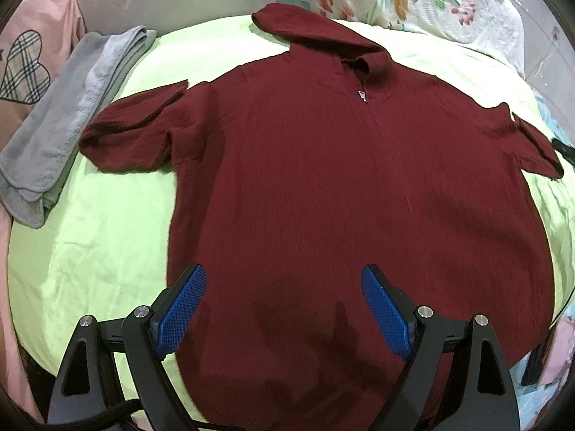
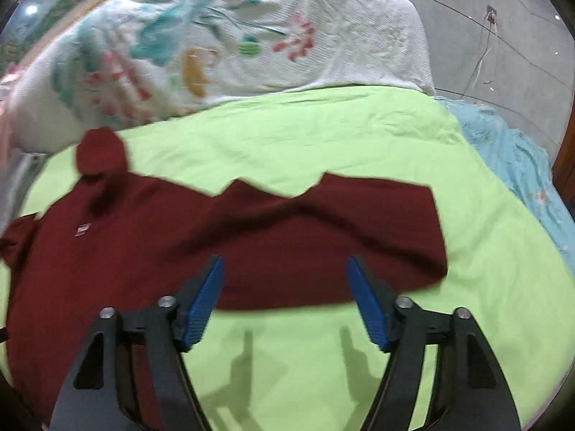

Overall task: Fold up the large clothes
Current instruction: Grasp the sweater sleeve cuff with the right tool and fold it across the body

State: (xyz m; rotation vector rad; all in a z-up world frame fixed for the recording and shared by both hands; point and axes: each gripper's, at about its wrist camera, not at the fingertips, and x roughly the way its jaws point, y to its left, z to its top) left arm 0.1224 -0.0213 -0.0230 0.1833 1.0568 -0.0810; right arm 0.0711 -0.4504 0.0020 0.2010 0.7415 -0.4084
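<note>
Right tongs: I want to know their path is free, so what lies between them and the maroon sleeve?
Only bare green sheet lies between the open right tongs and the maroon sleeve, crossed by their shadows; the right wrist view shows it.

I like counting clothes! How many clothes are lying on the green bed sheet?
2. The dark red hooded top lies spread flat across the middle of the green sheet. The folded grey garment sits at the sheet's left edge. Others may be hidden.
</note>
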